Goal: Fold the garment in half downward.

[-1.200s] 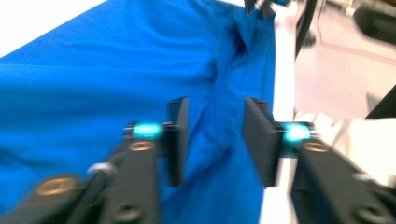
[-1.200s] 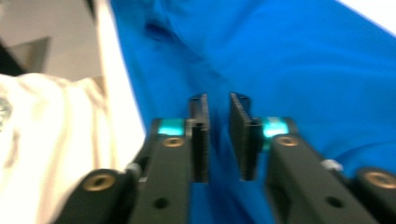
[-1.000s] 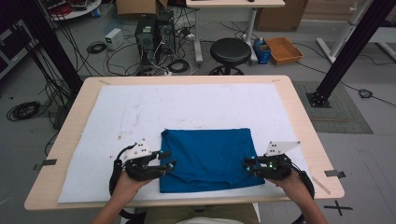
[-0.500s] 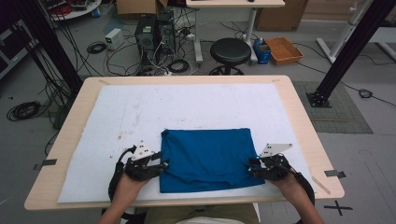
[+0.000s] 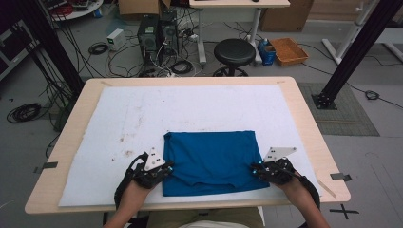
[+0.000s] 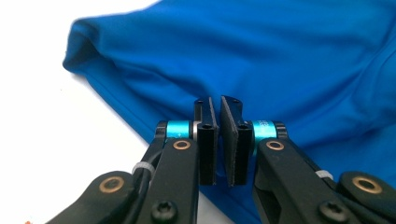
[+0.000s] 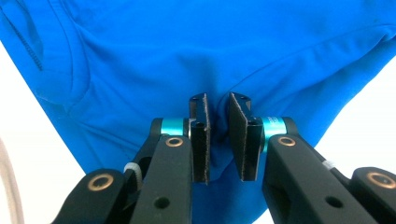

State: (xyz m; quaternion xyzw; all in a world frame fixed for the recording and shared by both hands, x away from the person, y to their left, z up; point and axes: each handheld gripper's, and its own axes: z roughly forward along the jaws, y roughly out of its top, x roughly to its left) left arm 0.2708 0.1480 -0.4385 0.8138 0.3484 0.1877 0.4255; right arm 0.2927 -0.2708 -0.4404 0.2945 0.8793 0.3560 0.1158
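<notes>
A folded blue cloth (image 5: 211,159) lies on the white mat (image 5: 166,109) near the table's front edge. My left gripper (image 5: 166,169) is at the cloth's left edge. In the left gripper view my left gripper (image 6: 219,140) has its jaws pressed almost together on the hem of the blue cloth (image 6: 280,56). My right gripper (image 5: 255,169) is at the cloth's right edge. In the right gripper view my right gripper (image 7: 218,140) pinches a puckered fold of the blue cloth (image 7: 187,46) between its jaws.
The white mat covers most of the wooden table (image 5: 304,109) and carries small brown stains (image 5: 128,153) left of the cloth. Beyond the table stand a black stool (image 5: 233,50), computer cases (image 5: 154,33) with cables, and a dark frame post (image 5: 354,47).
Both grippers have crept inward onto the cloth's side edges. The cloth itself lies much as before.
</notes>
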